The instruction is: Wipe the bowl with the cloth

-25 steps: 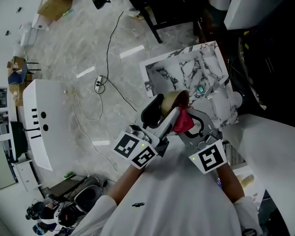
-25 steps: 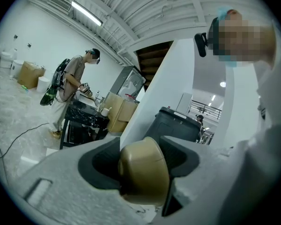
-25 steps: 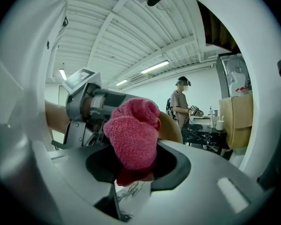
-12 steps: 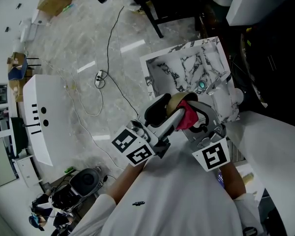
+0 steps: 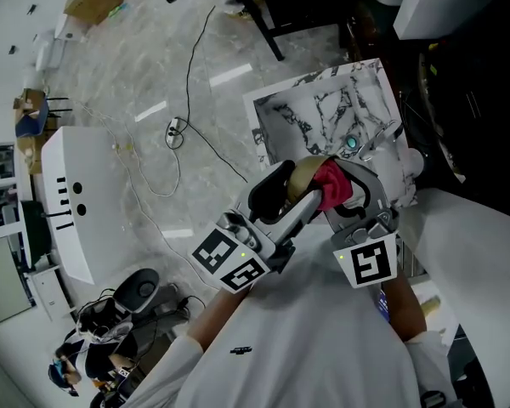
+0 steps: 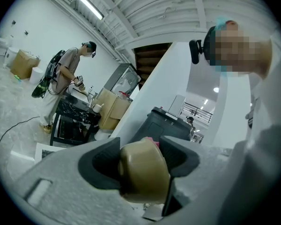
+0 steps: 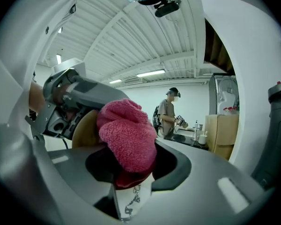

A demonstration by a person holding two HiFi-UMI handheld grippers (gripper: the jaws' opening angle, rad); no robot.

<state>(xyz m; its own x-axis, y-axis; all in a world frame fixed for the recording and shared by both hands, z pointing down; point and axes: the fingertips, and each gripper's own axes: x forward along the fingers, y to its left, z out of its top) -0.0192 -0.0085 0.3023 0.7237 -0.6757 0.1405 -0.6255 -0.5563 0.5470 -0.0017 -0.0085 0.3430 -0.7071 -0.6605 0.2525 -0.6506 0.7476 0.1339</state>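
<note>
A tan bowl (image 5: pixel 304 175) is held up in the air, gripped on its rim by my left gripper (image 5: pixel 296 185); in the left gripper view the bowl (image 6: pixel 143 171) fills the space between the jaws. My right gripper (image 5: pixel 344 187) is shut on a bunched pink cloth (image 5: pixel 332 182), and the cloth is pressed against the bowl. The right gripper view shows the pink cloth (image 7: pixel 128 134) between the jaws with the tan bowl (image 7: pixel 85 130) just behind it at the left. A sliver of cloth (image 6: pixel 150 139) peeks over the bowl in the left gripper view.
Below the grippers stands a marble-patterned table (image 5: pixel 319 117). A cable (image 5: pixel 185 100) trails over the floor, and a white cabinet (image 5: pixel 81 194) stands at the left. A person (image 7: pixel 169 112) stands at a counter far off.
The cloth has shifted up and to the right against the bowl, with the right gripper moving slightly the same way. The left gripper still holds the bowl.
</note>
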